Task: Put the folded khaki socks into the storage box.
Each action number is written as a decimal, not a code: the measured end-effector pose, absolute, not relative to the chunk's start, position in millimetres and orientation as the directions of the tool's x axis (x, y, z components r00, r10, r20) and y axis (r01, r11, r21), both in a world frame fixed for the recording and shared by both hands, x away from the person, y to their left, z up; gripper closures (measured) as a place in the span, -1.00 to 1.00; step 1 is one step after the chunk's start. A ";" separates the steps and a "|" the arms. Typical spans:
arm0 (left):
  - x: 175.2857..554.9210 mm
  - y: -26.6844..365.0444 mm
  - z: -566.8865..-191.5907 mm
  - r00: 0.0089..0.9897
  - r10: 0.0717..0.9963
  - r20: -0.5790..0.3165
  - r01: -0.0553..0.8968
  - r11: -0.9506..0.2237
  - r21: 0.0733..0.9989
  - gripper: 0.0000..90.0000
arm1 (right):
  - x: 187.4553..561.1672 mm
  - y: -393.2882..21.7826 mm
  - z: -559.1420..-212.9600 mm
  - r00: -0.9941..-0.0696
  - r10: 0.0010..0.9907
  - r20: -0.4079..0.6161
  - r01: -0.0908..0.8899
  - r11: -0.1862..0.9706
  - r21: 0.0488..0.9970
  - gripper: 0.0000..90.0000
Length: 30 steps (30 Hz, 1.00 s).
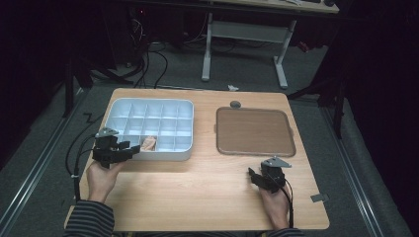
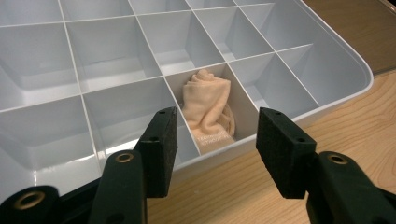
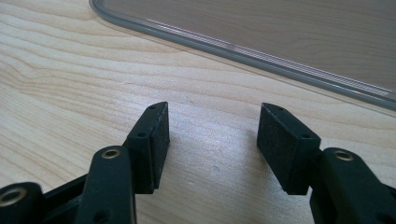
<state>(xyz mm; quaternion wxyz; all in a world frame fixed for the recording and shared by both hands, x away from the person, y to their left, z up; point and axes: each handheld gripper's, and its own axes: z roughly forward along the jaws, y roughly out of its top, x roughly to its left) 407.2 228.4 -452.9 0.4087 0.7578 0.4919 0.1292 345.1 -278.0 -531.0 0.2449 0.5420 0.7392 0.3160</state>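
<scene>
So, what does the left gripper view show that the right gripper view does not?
Left gripper view alone: the white box with its many compartments, and a peach cloth bunched in one compartment of the row nearest the gripper. The left gripper has its jaws apart, in front of the box, with nothing between them.

Right gripper view alone: the edge of the brown tray. The right gripper has its jaws apart over bare wood.

Both: the wooden table and a pair of black jaws standing open.

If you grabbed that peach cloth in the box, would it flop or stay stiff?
The peach cloth would probably flop: it sits crumpled and folded in its compartment of the white organiser box. It looks light and soft, so it likely wouldn't slip, roll or break.
</scene>
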 end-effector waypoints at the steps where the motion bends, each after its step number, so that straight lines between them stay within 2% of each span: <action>1: 406.4 229.0 -453.1 0.482 0.851 -0.211 0.641 -0.178 0.746 0.09 | 345.1 -278.0 -531.0 -0.293 0.956 -0.020 0.647 0.213 0.733 -0.02; 30: 375.9 241.4 -455.0 0.474 0.848 -0.237 0.620 -0.130 0.774 0.03 | 345.2 -277.6 -531.0 -0.293 0.956 -0.018 0.647 0.212 0.732 -0.03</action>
